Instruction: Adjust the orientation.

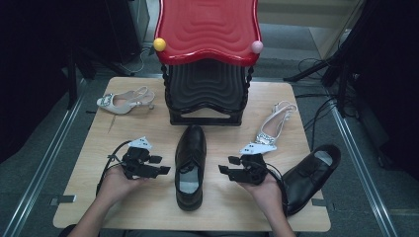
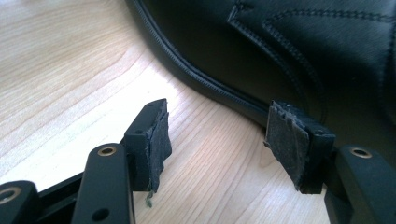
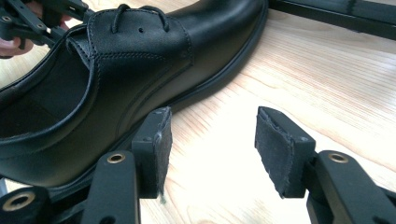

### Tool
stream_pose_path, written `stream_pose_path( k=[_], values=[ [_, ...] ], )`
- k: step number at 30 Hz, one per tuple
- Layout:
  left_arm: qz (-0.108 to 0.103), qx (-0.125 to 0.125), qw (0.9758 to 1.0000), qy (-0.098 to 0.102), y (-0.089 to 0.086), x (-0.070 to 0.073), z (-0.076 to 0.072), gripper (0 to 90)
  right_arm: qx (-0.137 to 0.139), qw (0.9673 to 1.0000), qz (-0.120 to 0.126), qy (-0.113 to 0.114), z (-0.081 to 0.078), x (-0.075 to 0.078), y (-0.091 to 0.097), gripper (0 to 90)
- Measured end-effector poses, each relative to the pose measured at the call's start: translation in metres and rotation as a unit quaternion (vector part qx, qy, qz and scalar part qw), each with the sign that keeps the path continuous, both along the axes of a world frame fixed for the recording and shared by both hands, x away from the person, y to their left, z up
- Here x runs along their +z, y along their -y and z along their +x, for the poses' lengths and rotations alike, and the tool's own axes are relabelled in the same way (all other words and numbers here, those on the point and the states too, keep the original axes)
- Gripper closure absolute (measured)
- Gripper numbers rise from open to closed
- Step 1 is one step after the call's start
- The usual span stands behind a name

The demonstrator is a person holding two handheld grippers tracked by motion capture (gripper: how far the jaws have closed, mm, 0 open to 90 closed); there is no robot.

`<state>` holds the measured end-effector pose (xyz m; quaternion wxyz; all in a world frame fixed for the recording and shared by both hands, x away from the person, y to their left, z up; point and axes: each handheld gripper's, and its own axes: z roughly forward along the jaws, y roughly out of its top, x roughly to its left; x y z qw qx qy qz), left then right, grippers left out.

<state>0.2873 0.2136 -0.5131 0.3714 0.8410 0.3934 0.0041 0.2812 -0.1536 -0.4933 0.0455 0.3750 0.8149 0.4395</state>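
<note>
The left hand-held gripper [image 1: 159, 165] and right hand-held gripper [image 1: 228, 164] are held with jaws spread wide and empty, flanking a black lace-up dress shoe [image 1: 190, 163] at the centre of the wooden surface [image 1: 148, 207]. A second black shoe [image 1: 310, 175] lies at the right edge; two silver slingback heels [image 1: 124, 101] [image 1: 274, 126] are placed beside a red-topped stool [image 1: 207, 29].

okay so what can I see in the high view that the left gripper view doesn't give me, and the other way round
High view: the red shoe rack, two pale heeled sandals, a second black shoe at the right edge, and both hands with open grippers.

Left gripper view: its own padded fingers spread apart, plus the shoe's stitching up close.

Both: the black lace-up shoe on the wooden table.
</note>
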Motion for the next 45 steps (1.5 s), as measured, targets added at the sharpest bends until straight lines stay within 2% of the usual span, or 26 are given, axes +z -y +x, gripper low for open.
stream_pose_path(
  k=[8, 10, 13, 15, 17, 19, 22, 25, 30, 36, 38, 41, 45],
  values=[
    [0.006, 0.012, 0.9999, -0.008, -0.001, -0.001, 0.001, 39.3, -0.013, 0.9999, -0.001, -0.004, -0.006, 0.005, 0.021, 51.3],
    [0.004, 0.011, 0.9999, -0.01, -0.001, 0.001, 0.003, 39.3, -0.019, 0.9998, -0.002, -0.005, -0.01, 0.007, 0.029, 55.1],
    [-0.011, 0.017, 0.9998, -0.007, -0.002, 0.001, 0.005, 39.3, -0.028, 0.9996, -0.007, -0.003, -0.015, 0.009, 0.04, 67.0],
    [-0.006, 0.013, 0.9998, -0.014, 0.0, 0.002, 0.007, 39.3, -0.032, 0.9994, -0.009, -0.006, -0.019, 0.011, 0.047, 76.2],
    [-0.002, 0.008, 0.9999, -0.011, 0.004, 0.002, 0.009, 39.4, -0.032, 0.9994, -0.014, -0.005, -0.024, 0.011, 0.054, 85.2],
    [-0.002, 0.001, 0.9999, -0.012, 0.008, 0.003, 0.011, 39.4, -0.037, 0.9989, -0.028, -0.008, -0.028, 0.011, 0.06, 90.0],
    [-0.008, -0.007, 0.9999, -0.013, 0.012, 0.004, 0.012, 39.5, -0.053, 0.9976, -0.041, -0.016, -0.035, 0.011, 0.075, 90.0],
    [-0.01, -0.015, 0.9998, -0.01, 0.016, 0.004, 0.014, 39.6, -0.075, 0.9961, -0.043, -0.017, -0.042, 0.011, 0.091, 90.0],
    [-0.014, -0.008, 0.9997, -0.018, 0.015, 0.002, 0.018, 39.9, -0.104, 0.9934, -0.043, -0.02, -0.052, 0.008, 0.118, 90.0],
    [-0.012, -0.009, 0.9998, -0.015, 0.015, 0.002, 0.018, 40.2, -0.129, 0.9907, -0.039, -0.02, -0.06, 0.01, 0.142, 90.0],
    [-0.012, -0.009, 0.9998, -0.015, 0.015, 0.002, 0.018, 40.1, -0.132, 0.9899, -0.047, -0.02, -0.064, 0.014, 0.149, 90.0],
    [-0.012, -0.009, 0.9998, -0.014, 0.015, 0.002, 0.018, 40.2, -0.141, 0.9887, -0.05, -0.01, -0.072, 0.019, 0.161, 90.0],
    [-0.012, -0.009, 0.9998, -0.014, 0.015, 0.002, 0.018, 40.2, -0.157, 0.9861, -0.052, -0.01, -0.082, 0.016, 0.183, 90.0]
  ],
)
